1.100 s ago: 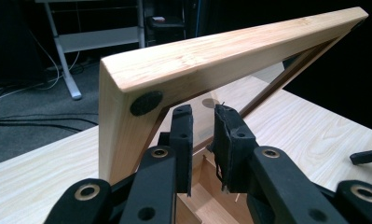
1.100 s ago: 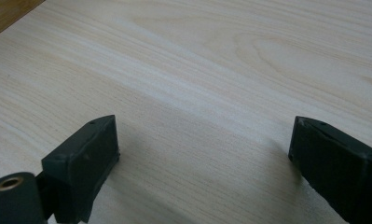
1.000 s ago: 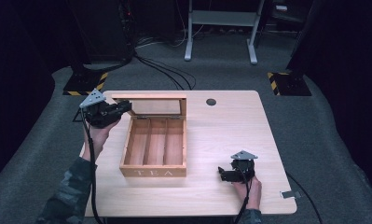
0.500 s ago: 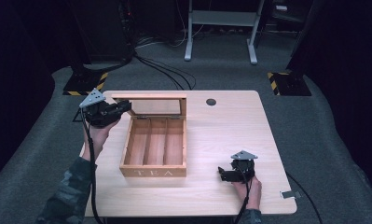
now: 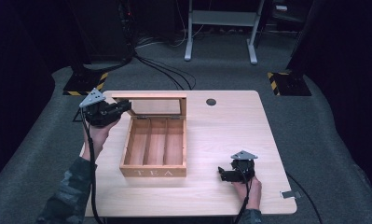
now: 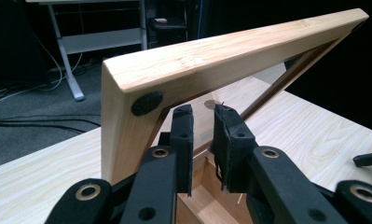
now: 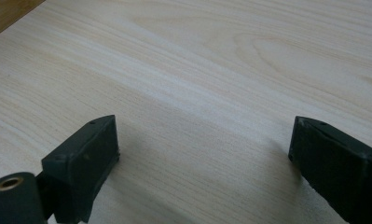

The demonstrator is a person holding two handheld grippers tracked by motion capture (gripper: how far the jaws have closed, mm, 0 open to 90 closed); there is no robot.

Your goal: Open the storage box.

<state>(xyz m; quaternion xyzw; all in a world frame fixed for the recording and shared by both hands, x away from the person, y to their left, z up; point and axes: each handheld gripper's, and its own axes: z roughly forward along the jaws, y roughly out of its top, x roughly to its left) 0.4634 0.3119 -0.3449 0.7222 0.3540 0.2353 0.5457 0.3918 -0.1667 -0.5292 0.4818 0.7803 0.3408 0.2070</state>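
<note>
A wooden box marked TEA (image 5: pixel 153 171) sits on the table's left half. It has three bare compartments, and its glass-paned lid (image 5: pixel 148 96) stands upright at the back. My left gripper (image 5: pixel 124 107) hovers at the lid's left top corner. In the left gripper view its jaws (image 6: pixel 203 114) are almost together with only a narrow slit and nothing between them, just beside the lid's frame (image 6: pixel 230 51). My right gripper (image 5: pixel 222 173) rests low on the table near the front right. Its jaws (image 7: pixel 204 140) are wide apart over bare wood.
The light wooden table (image 5: pixel 221 130) has a round dark cable hole (image 5: pixel 211 101) at the back. Cables and a desk frame (image 5: pixel 221 18) lie on the grey floor beyond. A small clip (image 5: pixel 288 194) sits at the table's front right corner.
</note>
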